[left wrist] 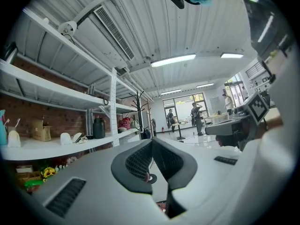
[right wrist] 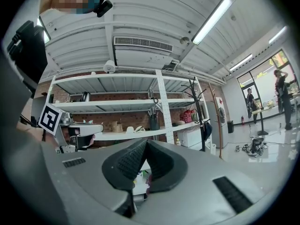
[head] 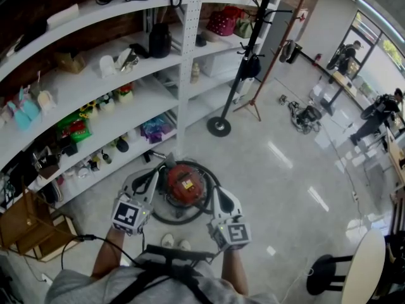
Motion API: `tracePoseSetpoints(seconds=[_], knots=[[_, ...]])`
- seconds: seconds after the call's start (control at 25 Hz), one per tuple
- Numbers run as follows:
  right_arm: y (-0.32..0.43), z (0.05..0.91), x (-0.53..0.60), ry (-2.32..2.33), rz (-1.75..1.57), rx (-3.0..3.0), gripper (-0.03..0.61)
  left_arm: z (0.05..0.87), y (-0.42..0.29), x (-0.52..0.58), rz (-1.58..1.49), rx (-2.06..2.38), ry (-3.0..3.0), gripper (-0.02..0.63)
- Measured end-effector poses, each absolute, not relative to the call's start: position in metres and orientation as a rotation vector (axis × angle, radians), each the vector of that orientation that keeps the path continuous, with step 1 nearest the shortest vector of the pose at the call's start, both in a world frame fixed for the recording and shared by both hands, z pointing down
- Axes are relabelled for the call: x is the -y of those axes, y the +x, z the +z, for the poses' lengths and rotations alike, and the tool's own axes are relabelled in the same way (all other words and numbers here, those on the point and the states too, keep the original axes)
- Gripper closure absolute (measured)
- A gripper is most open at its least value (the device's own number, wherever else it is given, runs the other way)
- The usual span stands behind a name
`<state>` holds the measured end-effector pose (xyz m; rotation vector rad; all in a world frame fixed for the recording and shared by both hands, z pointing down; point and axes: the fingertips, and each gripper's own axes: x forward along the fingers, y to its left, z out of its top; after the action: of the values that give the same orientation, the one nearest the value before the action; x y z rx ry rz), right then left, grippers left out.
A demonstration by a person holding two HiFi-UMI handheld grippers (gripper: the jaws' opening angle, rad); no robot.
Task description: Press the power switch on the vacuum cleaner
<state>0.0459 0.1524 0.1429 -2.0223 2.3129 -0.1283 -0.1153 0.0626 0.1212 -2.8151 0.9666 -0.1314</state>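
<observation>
Glossy pale floor (head: 278, 170) beside white shelving (head: 187, 56) | round red vacuum cleaner (head: 185, 185) sat at shelving's foot, between both grippers | left gripper (left wrist: 151, 142) jaws closed together, empty | right gripper (right wrist: 146, 143) jaws closed together, empty

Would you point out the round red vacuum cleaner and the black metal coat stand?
Round red vacuum cleaner (head: 185, 185): head view, its top.
Black metal coat stand (head: 219, 126): head view, round base.
</observation>
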Motion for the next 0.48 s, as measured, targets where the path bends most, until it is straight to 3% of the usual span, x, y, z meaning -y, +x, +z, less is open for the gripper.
tracePoseSetpoints(seconds=[0.48], knots=[[0.0478,0.1462,-0.1537,-2.033,-0.145,-2.315,0.568,0.1215,-0.1119,-0.0613,-0.128,-0.965,-2.819,0.607]])
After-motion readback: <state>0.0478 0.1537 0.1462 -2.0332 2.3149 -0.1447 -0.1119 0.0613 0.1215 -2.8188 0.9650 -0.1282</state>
